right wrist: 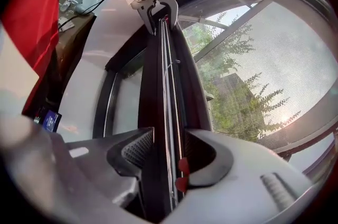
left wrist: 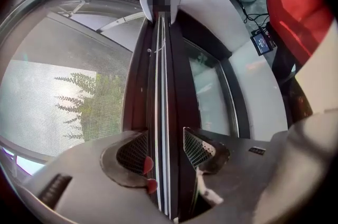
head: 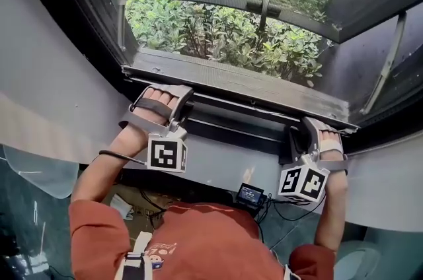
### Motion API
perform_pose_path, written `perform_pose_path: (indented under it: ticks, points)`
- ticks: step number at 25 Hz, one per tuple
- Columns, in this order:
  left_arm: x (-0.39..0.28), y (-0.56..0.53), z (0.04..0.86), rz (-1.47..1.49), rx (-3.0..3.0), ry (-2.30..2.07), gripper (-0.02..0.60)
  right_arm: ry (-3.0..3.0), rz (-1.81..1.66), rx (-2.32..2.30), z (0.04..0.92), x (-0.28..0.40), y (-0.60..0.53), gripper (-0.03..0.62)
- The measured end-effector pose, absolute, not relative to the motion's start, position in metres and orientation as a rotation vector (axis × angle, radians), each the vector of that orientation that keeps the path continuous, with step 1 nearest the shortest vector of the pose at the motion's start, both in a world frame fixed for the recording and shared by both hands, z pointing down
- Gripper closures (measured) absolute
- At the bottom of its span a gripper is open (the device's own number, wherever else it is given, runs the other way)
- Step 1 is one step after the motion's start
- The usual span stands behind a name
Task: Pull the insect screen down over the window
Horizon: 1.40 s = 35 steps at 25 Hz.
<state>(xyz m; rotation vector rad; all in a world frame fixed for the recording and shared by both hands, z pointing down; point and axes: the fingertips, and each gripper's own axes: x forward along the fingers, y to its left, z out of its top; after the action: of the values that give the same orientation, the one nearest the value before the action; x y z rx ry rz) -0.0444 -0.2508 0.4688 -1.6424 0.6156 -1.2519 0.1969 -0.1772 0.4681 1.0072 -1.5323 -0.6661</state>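
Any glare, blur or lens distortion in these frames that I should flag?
Head view: sharp, evenly daylit, foliage bright, room dimmer. Left gripper view: fisheye bows the window frame, corners black, screen bar crisp. Right gripper view: same curvature, sun glare low through the mesh.

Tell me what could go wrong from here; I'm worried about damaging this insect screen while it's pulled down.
1. The left claw and right claw grip the pull bar far apart; uneven pulling could tilt it and jam it.
2. The pull bar looks close to the sill; the lower jaws may get pinched there.
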Motion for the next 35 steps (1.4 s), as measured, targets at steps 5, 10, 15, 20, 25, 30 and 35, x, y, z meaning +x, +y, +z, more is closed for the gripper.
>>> perform_pose_path:
  ticks: [5, 10, 15, 20, 25, 30, 35]
  points:
    - [-0.042, -0.250, 0.475, -1.264, -1.653, 0.617, 0.370, -1.549, -0.627, 1.019, 0.473, 0.199, -0.176, 0.404]
    - [-0.044, -0.249, 0.480, -1.278, -1.661, 0.595, 0.370, -1.568, -0.598, 1.030, 0.475, 0.197, -0.176, 0.404]
    - [-0.046, -0.246, 0.489, -1.305, -1.702, 0.559, 0.372, -1.581, -0.563, 1.027, 0.479, 0.196, -0.175, 0.404]
    - [-0.045, -0.246, 0.490, -1.326, -1.722, 0.523, 0.388, -1.591, -0.516, 1.006, 0.484, 0.195, -0.175, 0.405]
    - [-0.046, -0.247, 0.484, -1.378, -1.757, 0.465, 0.390, -1.636, -0.418, 0.965, 0.483, 0.194, -0.173, 0.410]
    - [-0.045, -0.251, 0.482, -1.412, -1.796, 0.438, 0.403, -1.649, -0.375, 0.931, 0.483, 0.195, -0.177, 0.422]
    - [-0.043, -0.254, 0.488, -1.412, -1.821, 0.445, 0.434, -1.606, -0.433, 0.973, 0.485, 0.199, -0.186, 0.462]
